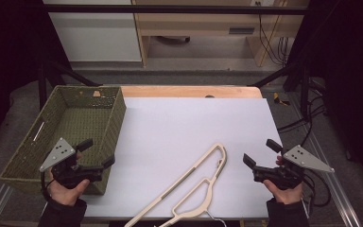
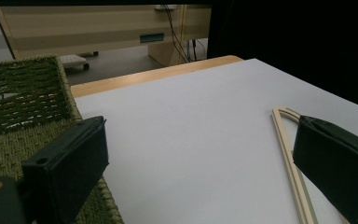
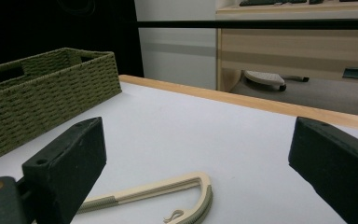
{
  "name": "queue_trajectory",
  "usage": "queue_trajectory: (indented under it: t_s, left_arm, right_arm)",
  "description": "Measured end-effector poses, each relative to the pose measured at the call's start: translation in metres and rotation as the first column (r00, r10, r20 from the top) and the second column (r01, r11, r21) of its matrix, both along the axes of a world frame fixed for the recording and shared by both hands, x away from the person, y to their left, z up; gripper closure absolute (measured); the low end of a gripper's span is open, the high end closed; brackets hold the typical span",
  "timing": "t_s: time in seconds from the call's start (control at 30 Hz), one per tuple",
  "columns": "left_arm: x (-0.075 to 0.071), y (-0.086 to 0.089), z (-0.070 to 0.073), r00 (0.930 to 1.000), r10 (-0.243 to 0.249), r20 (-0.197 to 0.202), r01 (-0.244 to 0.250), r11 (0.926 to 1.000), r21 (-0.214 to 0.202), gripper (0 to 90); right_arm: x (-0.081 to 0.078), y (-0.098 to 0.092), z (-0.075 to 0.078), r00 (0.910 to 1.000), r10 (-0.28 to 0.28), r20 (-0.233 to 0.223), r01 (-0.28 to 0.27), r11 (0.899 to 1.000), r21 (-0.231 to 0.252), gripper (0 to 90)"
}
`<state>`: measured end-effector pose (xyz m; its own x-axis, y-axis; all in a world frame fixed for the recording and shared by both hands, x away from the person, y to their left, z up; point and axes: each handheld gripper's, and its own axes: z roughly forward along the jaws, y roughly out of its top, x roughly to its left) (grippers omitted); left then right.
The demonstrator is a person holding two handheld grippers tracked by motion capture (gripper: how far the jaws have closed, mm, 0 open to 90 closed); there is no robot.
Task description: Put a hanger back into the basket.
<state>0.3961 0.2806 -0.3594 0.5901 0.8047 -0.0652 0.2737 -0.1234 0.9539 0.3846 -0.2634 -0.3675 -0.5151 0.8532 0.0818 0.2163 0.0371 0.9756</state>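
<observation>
Place: looking like a lab or office set up for recording.
Frame: black bars (image 1: 170, 9) are running around the table (image 1: 194, 91), boxing it in like a rig.
Table: a white sheet (image 1: 184, 137) is covering most of its wooden top.
Cables: black cables (image 1: 307, 120) are trailing over the grey floor at the right; more are hanging behind the desk (image 1: 269, 42).
Furniture: a pale wooden desk (image 1: 194, 23) is standing behind, with a white cabinet (image 1: 94, 33) sitting beside it.
Light: the sides are lying in darkness.
</observation>
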Motion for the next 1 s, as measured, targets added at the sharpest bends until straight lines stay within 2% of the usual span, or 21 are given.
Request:
queue_trajectory:
  t_s: [0.27, 0.37, 0.5, 0.6, 0.83, 1.0]
  left_arm:
    - [0.0, -0.002, -0.003, 0.9999, -0.009, -0.006, 0.009, 0.9998, 0.015, 3.1]
    - [0.002, -0.002, -0.006, 0.9999, -0.005, -0.016, 0.006, 0.9998, 0.017, 2.9]
    - [0.002, -0.002, -0.007, 0.9998, -0.001, -0.02, 0.001, 0.9998, 0.02, 2.7]
    - [0.002, -0.001, -0.006, 0.9999, 0.0, -0.017, 0.0, 0.9998, 0.022, 2.8]
    - [0.002, -0.004, -0.008, 0.9998, -0.001, -0.021, 0.001, 0.9996, 0.03, 2.9]
    - [0.001, -0.005, -0.007, 0.9998, -0.001, -0.02, 0.001, 0.9994, 0.035, 2.9]
  right_arm:
    - [-0.002, 0.006, 0.001, 0.9998, -0.006, -0.018, 0.006, 1.0, -0.005, 7.5]
    - [-0.001, 0.013, 0.0, 0.9996, -0.006, -0.028, 0.005, 0.999, -0.035, 8.0]
    - [-0.002, 0.021, -0.002, 0.9987, -0.002, -0.051, -0.001, 0.999, -0.052, 8.5]
    - [-0.003, 0.026, -0.004, 0.9974, 0.019, -0.07, -0.023, 0.998, -0.055, 9.2]
    - [-0.011, 0.039, -0.012, 0.9909, 0.052, -0.124, -0.065, 0.992, -0.105, 10.0]
    - [-0.021, 0.05, -0.022, 0.9829, 0.085, -0.163, -0.11, 0.982, -0.151, 12.5]
